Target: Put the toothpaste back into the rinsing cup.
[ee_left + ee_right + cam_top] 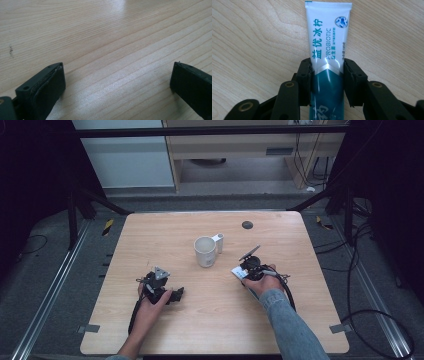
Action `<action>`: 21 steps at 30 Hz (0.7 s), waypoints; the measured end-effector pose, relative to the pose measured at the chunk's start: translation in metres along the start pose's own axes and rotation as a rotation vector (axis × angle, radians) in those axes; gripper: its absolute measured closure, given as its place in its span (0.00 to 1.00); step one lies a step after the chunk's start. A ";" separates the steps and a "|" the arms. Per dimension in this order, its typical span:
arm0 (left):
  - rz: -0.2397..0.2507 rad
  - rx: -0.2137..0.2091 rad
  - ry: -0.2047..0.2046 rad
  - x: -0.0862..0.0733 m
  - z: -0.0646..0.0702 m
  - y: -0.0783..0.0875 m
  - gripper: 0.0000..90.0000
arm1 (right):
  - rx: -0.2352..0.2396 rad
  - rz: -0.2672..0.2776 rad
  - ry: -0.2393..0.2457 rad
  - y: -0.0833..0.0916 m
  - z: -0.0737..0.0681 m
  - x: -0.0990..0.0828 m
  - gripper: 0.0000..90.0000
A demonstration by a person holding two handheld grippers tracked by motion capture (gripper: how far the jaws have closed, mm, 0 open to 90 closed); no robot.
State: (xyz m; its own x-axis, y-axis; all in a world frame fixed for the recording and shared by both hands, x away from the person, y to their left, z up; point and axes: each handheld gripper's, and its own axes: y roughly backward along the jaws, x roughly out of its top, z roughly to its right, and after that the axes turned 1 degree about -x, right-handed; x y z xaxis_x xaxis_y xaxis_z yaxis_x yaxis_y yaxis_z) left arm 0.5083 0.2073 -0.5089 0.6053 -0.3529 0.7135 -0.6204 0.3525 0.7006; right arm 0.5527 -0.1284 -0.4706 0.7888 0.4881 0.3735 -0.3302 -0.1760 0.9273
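Observation:
A white and teal toothpaste tube (328, 30) lies flat on the wooden table (210, 320), its crimped end pointing away from my right gripper (327, 62). The two black pads touch the tube's sides at its middle, so the right gripper is shut on it. From above, the right gripper (246, 269) sits right of centre with the tube's white end (238, 272) showing beside it. My left gripper (118, 65) rests low over bare wood with its jaws wide apart and nothing between them; in the high view the left gripper (176, 294) is at the front left.
A white mug (205, 251) stands upright near the table's centre, its handle toward the back right, a short way behind and left of the right gripper. A small black round disc (247, 225) sits near the far edge. Cables run over the floor at the right.

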 end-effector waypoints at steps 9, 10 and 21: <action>0.000 0.000 0.000 0.000 0.000 0.000 0.00 | 0.013 0.006 -0.007 0.005 0.001 0.000 0.81; 0.000 0.000 0.000 0.000 0.000 0.000 0.00 | 0.015 0.007 -0.006 0.006 0.001 0.000 0.81; 0.000 0.000 0.000 0.000 0.000 0.000 0.00 | 0.019 0.030 -0.012 0.010 0.000 -0.001 0.86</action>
State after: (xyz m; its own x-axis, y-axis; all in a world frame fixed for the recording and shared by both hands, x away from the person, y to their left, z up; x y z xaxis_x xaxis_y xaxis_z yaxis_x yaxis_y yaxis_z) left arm 0.5084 0.2073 -0.5089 0.6054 -0.3530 0.7134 -0.6202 0.3525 0.7008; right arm 0.5486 -0.1306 -0.4614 0.7852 0.4718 0.4012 -0.3439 -0.2066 0.9160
